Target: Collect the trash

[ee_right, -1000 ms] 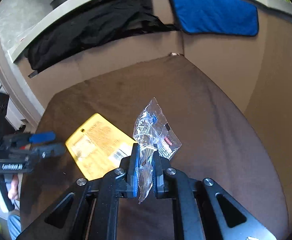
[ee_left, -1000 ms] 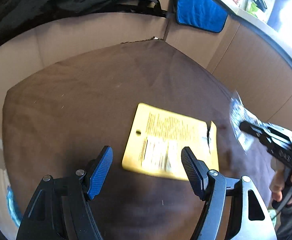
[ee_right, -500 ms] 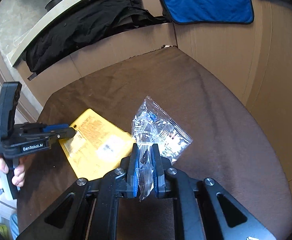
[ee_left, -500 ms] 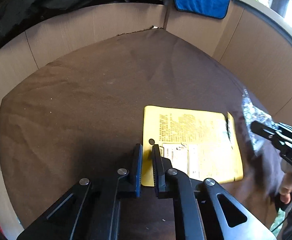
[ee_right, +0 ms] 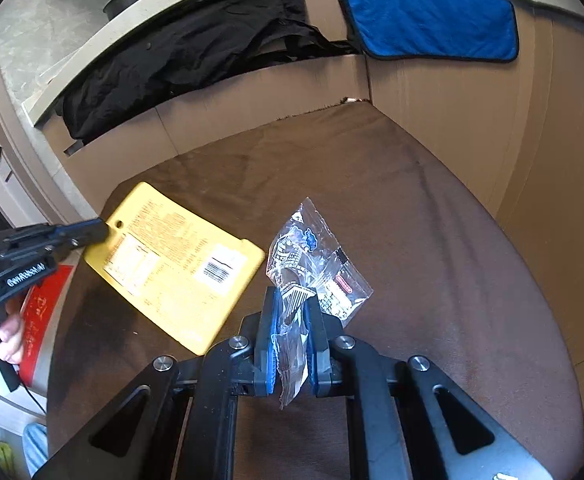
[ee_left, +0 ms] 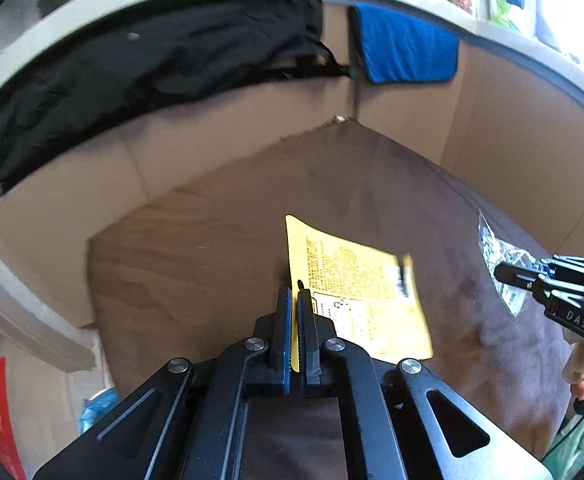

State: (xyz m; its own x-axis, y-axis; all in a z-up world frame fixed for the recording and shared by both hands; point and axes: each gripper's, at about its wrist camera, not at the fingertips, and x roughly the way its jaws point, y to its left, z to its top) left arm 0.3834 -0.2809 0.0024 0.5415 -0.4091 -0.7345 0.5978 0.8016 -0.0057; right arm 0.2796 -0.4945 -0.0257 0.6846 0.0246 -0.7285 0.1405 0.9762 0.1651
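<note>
Brown cloth covers the table, soft and faintly wrinkled, boxed in by plain cardboard walls; a black garment and a blue towel hang over the top edge.

Left tongs: clamped tight on the near corner of the yellow card, close to its punched hole. Flat stiff packaging backer, rounded corners, printed text and a barcode label. It's tilted up off the cloth, held by that one corner only.

Right tongs: pinched on the clear wrapper, thin crinkly plastic with print, bunched between the blue pads, loose end sticking up and fanned out.

Risks, my read:
- Card grip is a shallow edge bite. A smooth card could pivot or slide out if the hand swings fast or the far end catches the cloth.
- Slit or tear near the card's far edge, looks like a weak spot; could rip or fold there if snagged.
- Wrapper is slippery film; only a thin bunch is pinched, so it could creep out of the pads.
- Both hands sit close together; card could clip the wrapper.

No bin in view.
</note>
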